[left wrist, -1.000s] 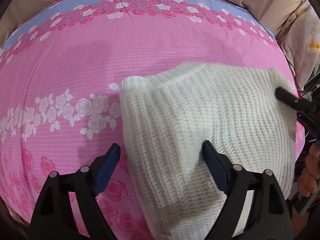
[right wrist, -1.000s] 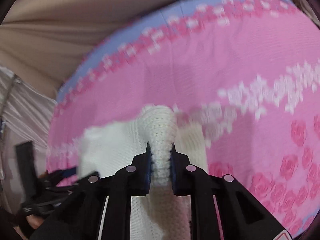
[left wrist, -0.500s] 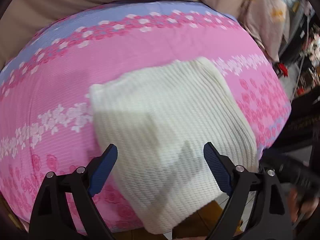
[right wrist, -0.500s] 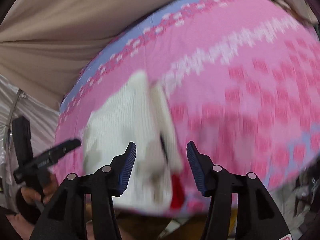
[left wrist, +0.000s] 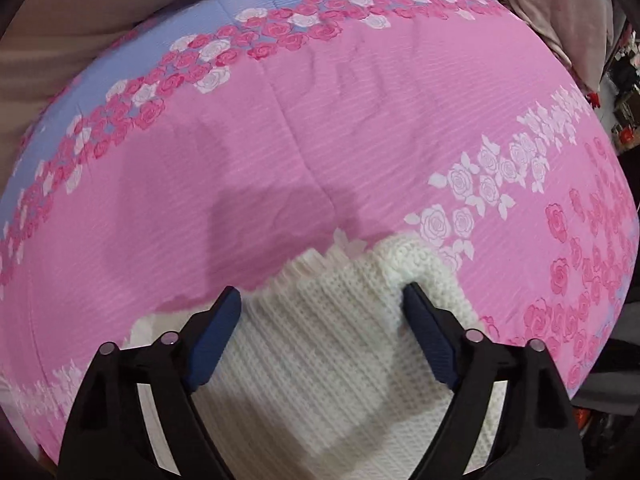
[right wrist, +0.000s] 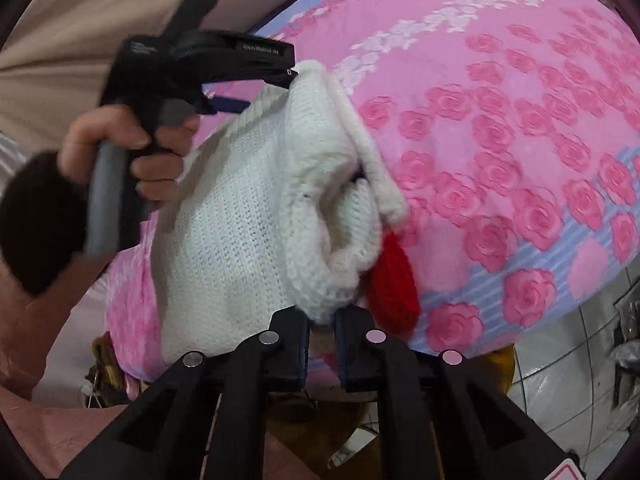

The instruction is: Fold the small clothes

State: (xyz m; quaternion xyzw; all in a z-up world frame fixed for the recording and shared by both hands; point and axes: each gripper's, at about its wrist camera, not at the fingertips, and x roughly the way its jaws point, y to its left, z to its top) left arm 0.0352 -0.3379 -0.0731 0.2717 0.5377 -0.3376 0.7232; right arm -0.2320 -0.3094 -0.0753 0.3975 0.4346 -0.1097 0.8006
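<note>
Right gripper [right wrist: 321, 334] closing on white sweater [right wrist: 256, 200], red patch [right wrist: 394, 284] unseen from left wrist

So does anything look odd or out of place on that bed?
The white sweater is bunched near the edge of the pink bedspread, not flat, with a red piece poking out beside its fuzzy trim. I can't tell what that is.

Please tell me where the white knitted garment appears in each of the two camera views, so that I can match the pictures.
Left wrist view: the white knitted garment fills the bottom centre, between the open blue pads.
Right wrist view: it runs from upper centre down to the bottom centre.
Shared landmark: the pink rose-print bed cover under it.
</note>
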